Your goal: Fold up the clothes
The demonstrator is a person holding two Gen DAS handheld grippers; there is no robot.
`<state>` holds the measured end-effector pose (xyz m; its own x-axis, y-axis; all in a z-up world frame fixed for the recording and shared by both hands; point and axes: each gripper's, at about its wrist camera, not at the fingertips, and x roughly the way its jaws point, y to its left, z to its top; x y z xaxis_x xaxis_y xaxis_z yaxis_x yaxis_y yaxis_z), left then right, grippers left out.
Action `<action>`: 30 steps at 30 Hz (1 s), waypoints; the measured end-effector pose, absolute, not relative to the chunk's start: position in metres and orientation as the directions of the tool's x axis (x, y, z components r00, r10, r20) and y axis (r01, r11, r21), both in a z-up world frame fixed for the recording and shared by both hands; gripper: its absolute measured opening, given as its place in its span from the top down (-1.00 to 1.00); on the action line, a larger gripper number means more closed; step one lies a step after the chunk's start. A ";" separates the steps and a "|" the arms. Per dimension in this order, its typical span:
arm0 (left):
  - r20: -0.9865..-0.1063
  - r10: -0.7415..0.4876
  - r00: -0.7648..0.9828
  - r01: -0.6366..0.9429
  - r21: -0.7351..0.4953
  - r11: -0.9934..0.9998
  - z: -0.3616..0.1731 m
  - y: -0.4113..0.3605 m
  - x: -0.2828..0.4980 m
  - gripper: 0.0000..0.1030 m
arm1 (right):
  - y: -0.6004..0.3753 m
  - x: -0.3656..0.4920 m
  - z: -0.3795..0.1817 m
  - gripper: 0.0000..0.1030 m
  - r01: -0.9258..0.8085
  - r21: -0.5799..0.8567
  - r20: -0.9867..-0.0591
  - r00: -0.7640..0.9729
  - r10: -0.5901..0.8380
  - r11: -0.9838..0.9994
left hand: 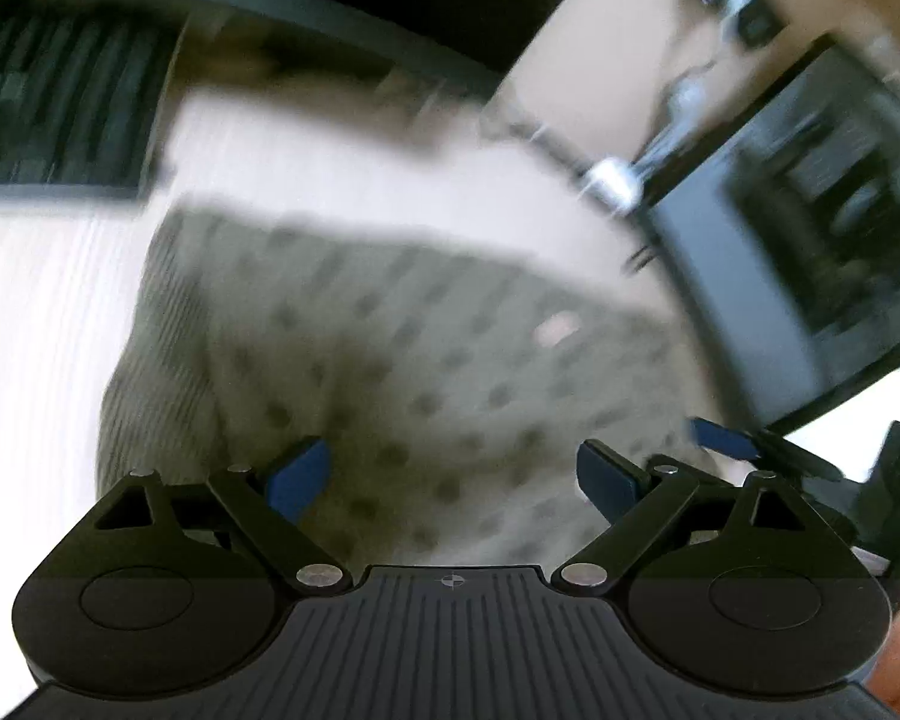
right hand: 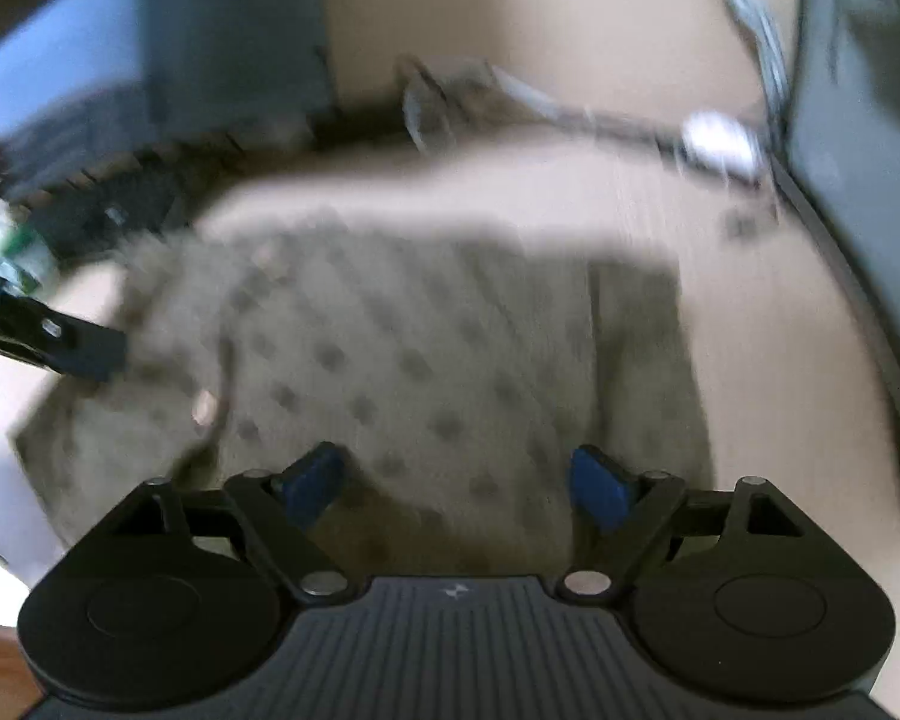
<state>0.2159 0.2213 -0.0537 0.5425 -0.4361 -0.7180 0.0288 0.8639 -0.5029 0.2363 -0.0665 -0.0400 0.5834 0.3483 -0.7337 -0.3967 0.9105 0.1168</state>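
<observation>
Left wrist: knitted dotted grey garment [left hand: 390, 348]

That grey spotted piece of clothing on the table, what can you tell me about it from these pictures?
The spotted garment is pale grey-green, soft-looking cloth with rows of darker dots and a ribbed band along one side. It lies flat on the light table, seemingly already folded into a rough rectangle, with a small pale tag on top. Both views are motion-blurred. The left hand-held gripper and right hand-held gripper are above its near edge, open, gripping nothing.
</observation>
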 end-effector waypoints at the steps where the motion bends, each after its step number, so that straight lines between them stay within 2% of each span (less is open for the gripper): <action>1: -0.724 -0.428 0.542 0.031 -0.491 0.870 -0.055 0.219 0.216 -0.82 | -0.066 0.236 -0.039 -0.72 -0.395 0.116 -0.733 0.586 0.347 0.911; 5: -0.730 -0.416 0.542 0.038 -0.473 0.880 -0.054 0.214 0.215 -0.83 | -0.067 0.234 -0.015 -0.73 -0.392 0.091 -0.701 0.628 0.338 0.915; 7: -0.731 -0.414 0.542 0.038 -0.471 0.881 -0.053 0.214 0.215 -0.84 | -0.066 0.235 -0.004 -0.97 -0.385 0.065 -0.662 0.674 0.328 0.921; 9: -0.732 -0.413 0.543 0.039 -0.469 0.882 -0.053 0.214 0.214 -0.84 | -0.062 0.241 -0.001 -1.00 -0.362 0.042 -0.647 0.701 0.301 0.931; 12: -0.733 -0.410 0.543 0.040 -0.465 0.884 -0.053 0.213 0.214 -0.86 | -0.047 0.259 -0.024 -1.00 -0.312 -0.011 -0.705 0.676 0.213 0.950; 17: -0.734 -0.406 0.544 0.041 -0.459 0.887 -0.052 0.212 0.213 -0.87 | -0.034 0.261 -0.042 -1.00 -0.314 -0.024 -0.735 0.650 0.196 0.949; 22: -0.722 -0.415 0.554 0.040 -0.475 0.879 -0.053 0.213 0.212 -0.93 | -0.042 0.276 -0.041 -1.00 -0.327 0.059 -0.790 0.563 0.245 0.943; 23: -0.719 -0.417 0.556 0.039 -0.479 0.877 -0.053 0.214 0.212 -0.93 | -0.045 0.277 -0.036 -1.00 -0.330 0.060 -0.785 0.567 0.249 0.942; 25: -0.712 -0.423 0.560 0.033 -0.491 0.871 -0.046 0.215 0.210 -0.93 | -0.052 0.271 -0.018 -1.00 -0.301 0.016 -0.714 0.664 0.222 0.953; 27: -0.661 -0.458 0.594 0.084 -0.516 0.853 -0.032 0.215 0.210 -0.93 | -0.059 0.271 -0.003 -1.00 -0.259 -0.025 -0.645 0.742 0.182 0.966; 29: -0.600 -0.497 0.628 0.143 -0.538 0.831 -0.018 0.214 0.211 -0.93 | -0.057 0.280 -0.008 -1.00 -0.231 -0.102 -0.647 0.754 0.112 0.967; 30: -0.604 -0.496 0.625 0.139 -0.539 0.831 -0.021 0.213 0.214 -0.93 | -0.056 0.285 -0.012 -1.00 -0.220 -0.145 -0.652 0.754 0.074 0.965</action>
<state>0.2142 0.2129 -0.0205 0.6246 -0.4956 -0.6035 0.1387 0.8309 -0.5388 0.2848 -0.0555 -0.0118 0.7544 0.0742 -0.6522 -0.2202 0.9646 -0.1451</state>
